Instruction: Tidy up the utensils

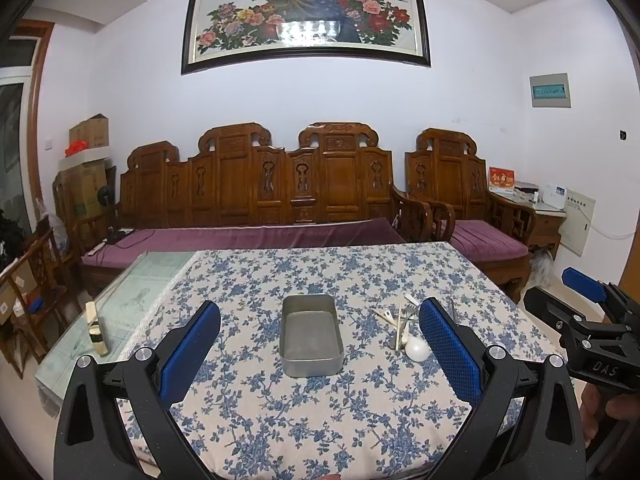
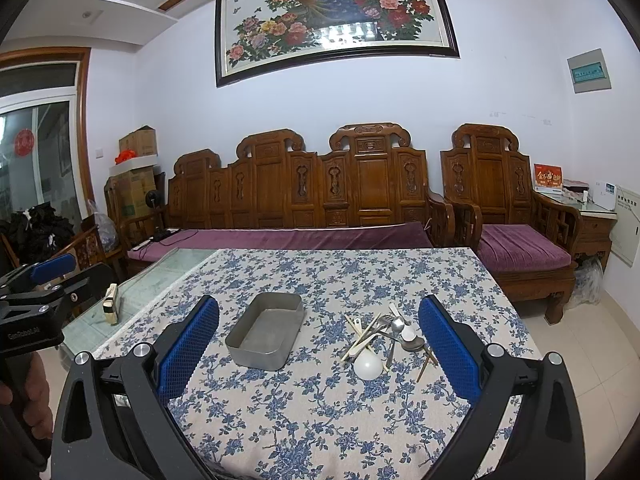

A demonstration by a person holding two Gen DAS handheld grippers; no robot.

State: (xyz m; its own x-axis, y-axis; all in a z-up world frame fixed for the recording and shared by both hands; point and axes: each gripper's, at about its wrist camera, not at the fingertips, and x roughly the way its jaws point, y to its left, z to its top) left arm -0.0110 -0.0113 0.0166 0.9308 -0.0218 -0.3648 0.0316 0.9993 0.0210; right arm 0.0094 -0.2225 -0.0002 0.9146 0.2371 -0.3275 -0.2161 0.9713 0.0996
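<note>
both grippers spread wide, holding nothing: left gripper (image 1: 320,344), right gripper (image 2: 319,340). utensil pile (image 2: 386,338) lies tangled on the tablecloth (image 2: 320,420), near the empty metal tin (image 2: 266,338), apart from it. my worry: crossed chopsticks (image 2: 362,334) and spoons could drag along or scatter if i pinch one.

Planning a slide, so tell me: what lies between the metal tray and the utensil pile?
Only bare floral tablecloth separates the metal tray from the utensil pile, clearest in the right wrist view.

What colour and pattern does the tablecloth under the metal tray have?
The tablecloth is cream with a blue floral vine print; it shows best in the right wrist view.
</note>
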